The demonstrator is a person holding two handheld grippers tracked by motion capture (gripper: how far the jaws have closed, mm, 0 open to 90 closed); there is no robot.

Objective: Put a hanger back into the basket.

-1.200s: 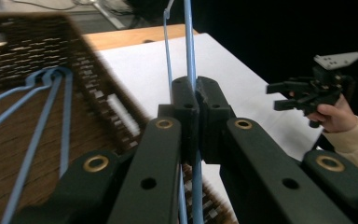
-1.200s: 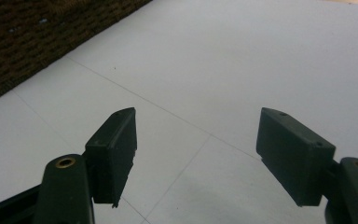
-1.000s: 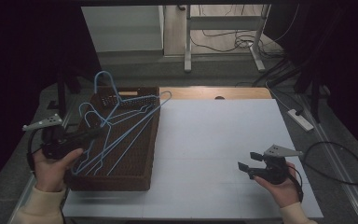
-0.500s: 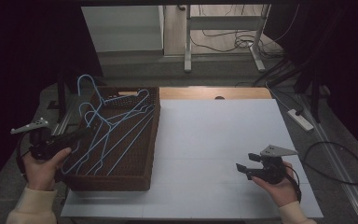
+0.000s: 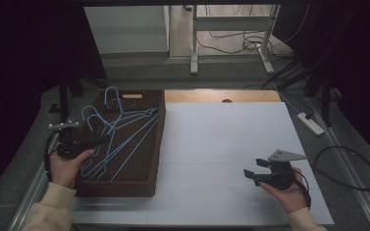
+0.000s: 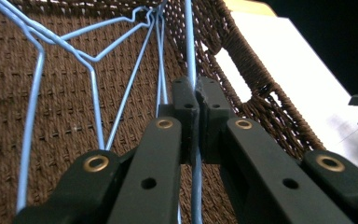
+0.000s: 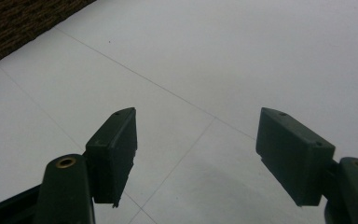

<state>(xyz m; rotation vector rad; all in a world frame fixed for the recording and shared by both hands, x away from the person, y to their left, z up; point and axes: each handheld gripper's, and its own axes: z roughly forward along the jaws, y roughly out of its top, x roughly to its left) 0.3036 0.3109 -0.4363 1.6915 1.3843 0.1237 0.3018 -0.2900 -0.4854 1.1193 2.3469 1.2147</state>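
Several thin light-blue wire hangers [image 5: 120, 130] lie tangled in the brown woven basket [image 5: 147, 185] at the table's left, bare wire with curled hooks, hooks toward the basket's far end and long lower bars running diagonally from its near left to its far right. The left gripper [image 5: 101, 141], at the basket's left rim, has its jaws clamped together on one blue wire [image 6: 189, 51], which runs lengthwise between the pads. The right gripper [image 5: 249, 169] rests on the white tabletop [image 5: 221, 139], well apart from the basket, jaws spread with nothing between.
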